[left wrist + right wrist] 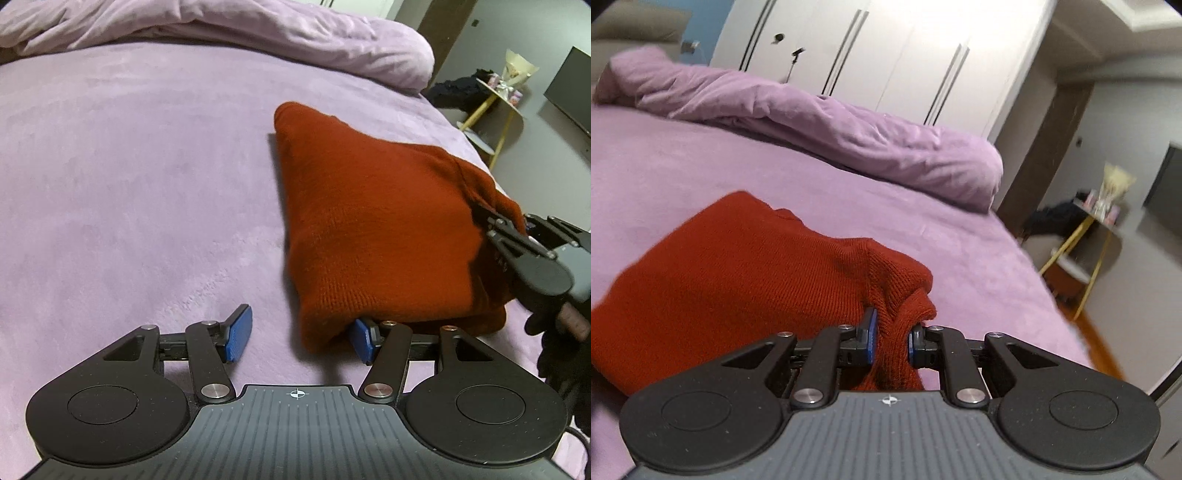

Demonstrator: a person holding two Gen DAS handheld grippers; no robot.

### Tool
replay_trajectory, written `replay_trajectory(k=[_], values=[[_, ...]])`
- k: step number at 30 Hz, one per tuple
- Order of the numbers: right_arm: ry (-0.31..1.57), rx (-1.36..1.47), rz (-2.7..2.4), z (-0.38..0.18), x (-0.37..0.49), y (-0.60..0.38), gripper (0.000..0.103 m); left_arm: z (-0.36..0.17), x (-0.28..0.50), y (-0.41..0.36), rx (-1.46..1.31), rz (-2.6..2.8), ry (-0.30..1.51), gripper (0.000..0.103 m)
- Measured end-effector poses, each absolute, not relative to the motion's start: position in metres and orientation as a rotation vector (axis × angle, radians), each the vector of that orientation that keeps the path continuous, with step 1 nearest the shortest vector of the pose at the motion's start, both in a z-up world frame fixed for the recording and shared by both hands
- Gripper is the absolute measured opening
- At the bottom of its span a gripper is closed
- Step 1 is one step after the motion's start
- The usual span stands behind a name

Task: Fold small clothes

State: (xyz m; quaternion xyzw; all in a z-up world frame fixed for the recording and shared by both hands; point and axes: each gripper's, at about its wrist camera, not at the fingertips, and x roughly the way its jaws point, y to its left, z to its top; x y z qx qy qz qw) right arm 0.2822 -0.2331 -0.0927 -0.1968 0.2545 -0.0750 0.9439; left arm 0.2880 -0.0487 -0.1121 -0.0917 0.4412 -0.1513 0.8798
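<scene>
A rust-red knitted garment point(369, 221) lies folded on the purple bed sheet point(129, 184). My left gripper point(300, 336) is open at its near edge. Its right pad point(360, 339) is tucked under the garment's near corner, and its left pad point(240, 332) rests on the bare sheet. My right gripper point(892, 339) is shut on a bunched fold of the garment point(738, 277), with both blue pads pressing on the cloth. In the left wrist view, the right gripper point(484, 216) holds the garment's right side lifted a little off the bed.
A rumpled purple duvet point(258, 37) point(849, 136) lies along the far side of the bed. Off the bed's right edge stands a yellow-legged side table point(506, 99) point(1100, 221) with small items. White wardrobe doors point(886, 55) stand behind. A dark-gloved hand point(554, 350) holds the right gripper.
</scene>
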Motion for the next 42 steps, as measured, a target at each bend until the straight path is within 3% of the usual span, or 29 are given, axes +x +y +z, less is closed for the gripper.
replay_trajectory(k=[7,9,11,19,25,29,30,31,32,35,39,42], values=[[0.550,-0.488,-0.144,-0.115,0.281,-0.233,0.018,-0.113,0.287,-0.048,-0.202,-0.304,0.930,0.063],[0.566,-0.362,-0.127,-0.102,0.277,-0.245,0.025,-0.113,0.286,-0.047,-0.208,-0.302,0.931,0.063],[0.583,-0.208,-0.139,-0.089,0.268,-0.261,0.039,-0.113,0.286,-0.046,-0.215,-0.301,0.929,0.062],[0.609,0.438,-0.102,-0.093,0.193,-0.325,0.044,-0.112,0.285,-0.053,-0.215,-0.285,0.927,0.062],[0.592,0.565,-0.027,-0.103,0.200,-0.328,0.044,-0.112,0.285,-0.058,-0.201,-0.272,0.922,0.062],[0.693,0.567,-0.080,-0.114,0.222,-0.321,0.037,-0.111,0.285,-0.058,-0.196,-0.272,0.917,0.062],[0.682,0.611,-0.069,-0.116,0.224,-0.323,0.036,-0.111,0.285,-0.057,-0.196,-0.273,0.913,0.062],[0.667,0.660,-0.057,-0.118,0.224,-0.327,0.024,-0.111,0.285,-0.056,-0.199,-0.274,0.909,0.062],[0.647,0.713,-0.044,-0.119,0.223,-0.330,0.018,-0.110,0.285,-0.054,-0.204,-0.271,0.903,0.062],[0.611,0.916,0.033,-0.125,0.222,-0.342,0.015,-0.102,0.284,-0.045,-0.230,-0.247,0.871,0.062],[0.436,1.501,0.261,-0.167,0.206,-0.371,0.015,-0.096,0.285,-0.032,-0.266,-0.262,0.856,0.066],[0.569,1.367,0.099,-0.175,0.206,-0.375,0.015,-0.103,0.284,-0.036,-0.225,-0.277,0.895,0.066]])
